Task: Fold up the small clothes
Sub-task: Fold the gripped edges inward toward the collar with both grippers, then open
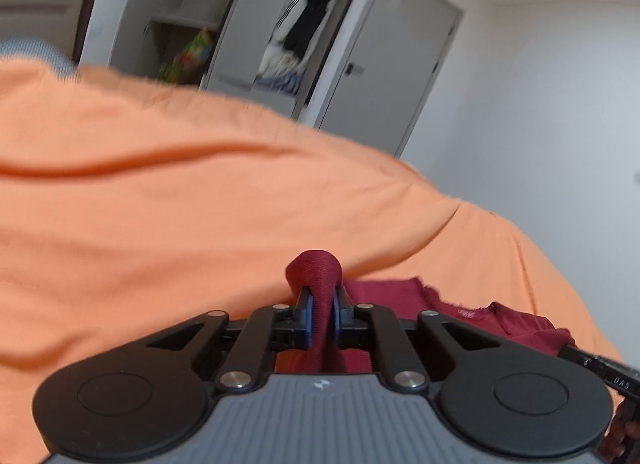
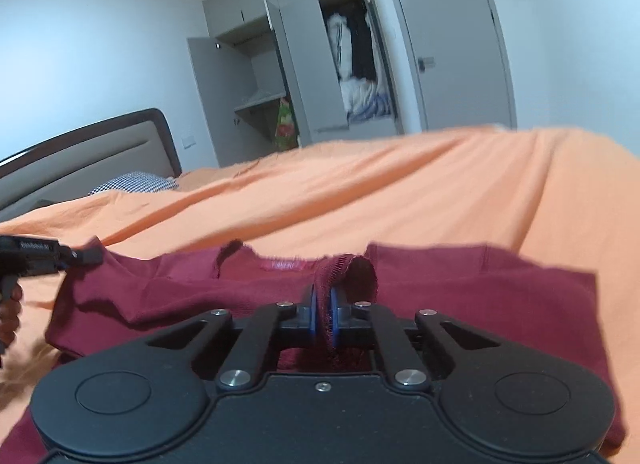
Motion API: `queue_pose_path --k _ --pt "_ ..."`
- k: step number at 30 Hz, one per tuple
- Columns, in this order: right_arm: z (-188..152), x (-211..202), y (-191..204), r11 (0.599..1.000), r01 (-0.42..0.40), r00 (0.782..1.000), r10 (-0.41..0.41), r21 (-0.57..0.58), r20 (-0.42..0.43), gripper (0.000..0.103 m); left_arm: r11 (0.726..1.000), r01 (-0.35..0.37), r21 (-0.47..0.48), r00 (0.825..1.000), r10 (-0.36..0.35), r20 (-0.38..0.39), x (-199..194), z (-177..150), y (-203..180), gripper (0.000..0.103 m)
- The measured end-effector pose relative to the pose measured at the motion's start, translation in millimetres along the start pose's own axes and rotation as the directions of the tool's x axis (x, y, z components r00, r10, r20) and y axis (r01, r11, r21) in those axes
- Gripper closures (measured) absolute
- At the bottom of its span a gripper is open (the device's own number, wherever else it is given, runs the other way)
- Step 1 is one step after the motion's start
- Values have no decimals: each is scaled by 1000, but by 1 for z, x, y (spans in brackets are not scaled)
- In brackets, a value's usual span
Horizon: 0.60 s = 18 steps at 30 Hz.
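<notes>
Both grippers, left [image 1: 321, 314] & right [image 2: 323, 314], are clamped on the maroon top [image 2: 460, 276], which lies on the orange sheet [image 2: 440, 191]. You've got no finished fold yet; most work's left.

Maroon garment [image 2: 420, 280] on an orange sheet [image 2: 400, 191]; black tongs [image 2: 323, 314] with blue pads [image 2: 313, 316]; checkered pillow [image 2: 136, 182]; grey wardrobe [image 2: 296, 63].

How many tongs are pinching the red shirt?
2. The left tongs pinch a fold of the dark red shirt at one side; the right tongs pinch its hemmed edge nearer the middle. It lies on the orange bedsheet.
</notes>
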State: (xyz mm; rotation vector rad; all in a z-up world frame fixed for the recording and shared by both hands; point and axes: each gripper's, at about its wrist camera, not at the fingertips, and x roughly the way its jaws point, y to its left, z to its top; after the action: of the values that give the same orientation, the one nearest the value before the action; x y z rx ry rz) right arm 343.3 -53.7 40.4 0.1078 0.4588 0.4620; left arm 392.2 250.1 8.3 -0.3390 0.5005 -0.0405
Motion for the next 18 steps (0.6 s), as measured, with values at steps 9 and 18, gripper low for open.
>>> queue_pose_path --k 9,18 --pt "-8 8 -8 998 64 995 -64 0 -72 97 995 -99 17 994 100 -53 26 -11 -7 90" --pt "-8 2 -7 996 88 995 -89 -12 -54 55 991 -129 22 991 130 -18 -2 -22 -5 21"
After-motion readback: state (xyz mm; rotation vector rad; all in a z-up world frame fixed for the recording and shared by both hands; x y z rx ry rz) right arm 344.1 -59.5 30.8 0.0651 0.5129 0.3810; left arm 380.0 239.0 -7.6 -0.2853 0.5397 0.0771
